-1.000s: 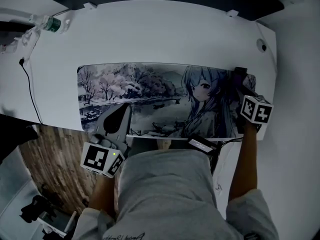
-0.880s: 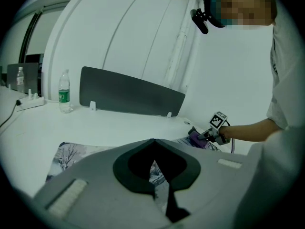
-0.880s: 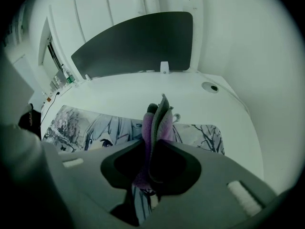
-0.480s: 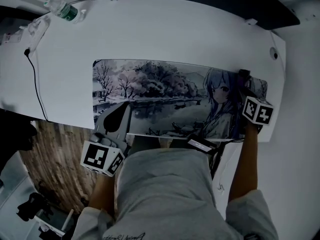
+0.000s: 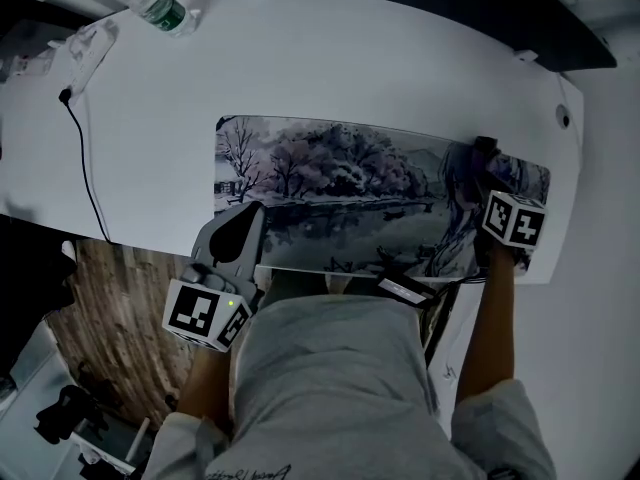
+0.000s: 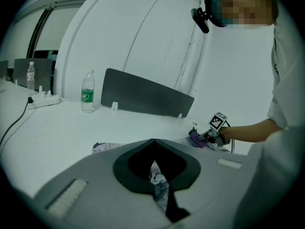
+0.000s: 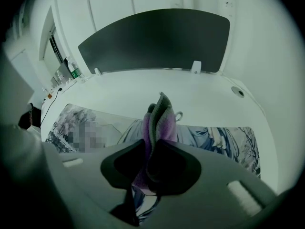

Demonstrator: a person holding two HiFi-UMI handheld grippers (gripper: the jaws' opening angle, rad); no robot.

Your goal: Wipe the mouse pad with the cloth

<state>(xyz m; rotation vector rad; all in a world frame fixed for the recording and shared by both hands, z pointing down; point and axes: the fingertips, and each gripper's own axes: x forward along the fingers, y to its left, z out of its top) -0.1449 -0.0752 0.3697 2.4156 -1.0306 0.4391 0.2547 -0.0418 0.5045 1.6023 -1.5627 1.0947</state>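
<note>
The long mouse pad [image 5: 350, 183], printed with a snowy landscape and a drawn figure, lies across the white table [image 5: 350, 68]. My right gripper [image 5: 487, 173] is at the pad's right end, shut on a folded purple and grey cloth [image 7: 159, 123]. The cloth rests on the pad [image 7: 219, 137] over the printed figure. My left gripper [image 5: 248, 218] sits over the pad's near left corner. Its jaws meet at the tips with nothing between them, and the pad [image 6: 107, 148] shows beyond. From the left gripper view, the right gripper [image 6: 202, 136] and cloth [image 6: 196, 140] are far across the pad.
A water bottle [image 5: 160, 8] stands at the table's far left, beside a power strip [image 5: 85, 43] with a black cable [image 5: 85, 178]. A dark divider panel [image 7: 157, 37] runs along the far edge. A cable hole [image 5: 564, 118] lies far right. Wood floor [image 5: 110, 318] shows below left.
Both grippers have shifted left along the table. The cloth has slid from the pad's right end onto the printed figure, and the left gripper is closer to the pad's left corner.
</note>
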